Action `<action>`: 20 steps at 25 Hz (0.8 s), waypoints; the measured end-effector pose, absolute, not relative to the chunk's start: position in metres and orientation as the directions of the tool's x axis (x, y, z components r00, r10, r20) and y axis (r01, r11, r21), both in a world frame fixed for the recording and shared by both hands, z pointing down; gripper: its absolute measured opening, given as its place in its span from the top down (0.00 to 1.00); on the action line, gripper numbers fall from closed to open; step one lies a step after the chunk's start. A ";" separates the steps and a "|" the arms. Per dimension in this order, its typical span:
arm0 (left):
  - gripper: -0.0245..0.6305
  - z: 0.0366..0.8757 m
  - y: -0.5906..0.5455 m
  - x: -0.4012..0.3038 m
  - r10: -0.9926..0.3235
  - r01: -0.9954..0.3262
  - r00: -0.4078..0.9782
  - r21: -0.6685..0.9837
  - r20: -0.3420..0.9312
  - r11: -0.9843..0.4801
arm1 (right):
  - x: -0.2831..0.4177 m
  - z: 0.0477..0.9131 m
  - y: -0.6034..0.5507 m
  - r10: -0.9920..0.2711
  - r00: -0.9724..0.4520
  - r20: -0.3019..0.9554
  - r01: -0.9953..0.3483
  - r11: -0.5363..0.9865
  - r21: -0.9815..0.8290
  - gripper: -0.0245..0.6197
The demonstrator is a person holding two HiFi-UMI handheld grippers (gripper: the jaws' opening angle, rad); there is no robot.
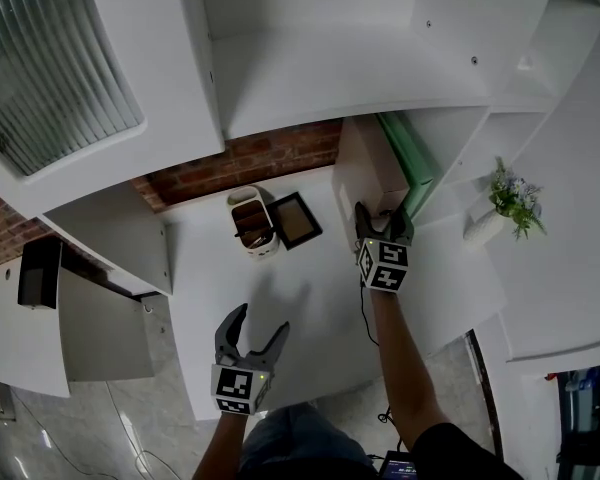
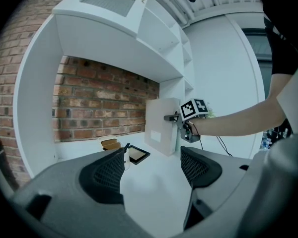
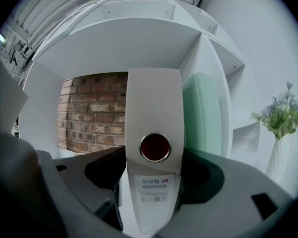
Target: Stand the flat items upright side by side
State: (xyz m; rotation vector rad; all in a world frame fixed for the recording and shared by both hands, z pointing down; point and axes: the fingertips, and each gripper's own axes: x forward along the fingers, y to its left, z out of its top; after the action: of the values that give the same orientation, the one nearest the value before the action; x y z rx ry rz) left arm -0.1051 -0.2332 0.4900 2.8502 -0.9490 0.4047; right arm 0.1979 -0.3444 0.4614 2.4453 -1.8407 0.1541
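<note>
Print on spine label [image 3: 152,187] too blurred; green folder [image 3: 202,114] half behind white binder [image 3: 154,103]

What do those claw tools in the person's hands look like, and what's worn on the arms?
Both are grey two-jaw tools: the left gripper and right gripper have curved fingers with dark mesh pads. Each carries a cube of black-and-white square markers. A thin dark cable trails from the right one. A short black sleeve shows on the right arm.
</note>
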 end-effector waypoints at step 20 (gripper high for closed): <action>0.69 0.430 -0.242 -0.153 -0.660 -0.667 0.743 0.036 0.115 -0.745 | 0.088 0.410 -0.168 -0.977 0.214 0.000 -0.974 -0.213 -0.078 0.74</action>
State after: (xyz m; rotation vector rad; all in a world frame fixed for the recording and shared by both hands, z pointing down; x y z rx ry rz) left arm -0.1531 -0.2422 0.4297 2.8626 -1.0909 0.1464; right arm 0.0876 -0.1685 0.4105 2.4943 -2.0077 0.0780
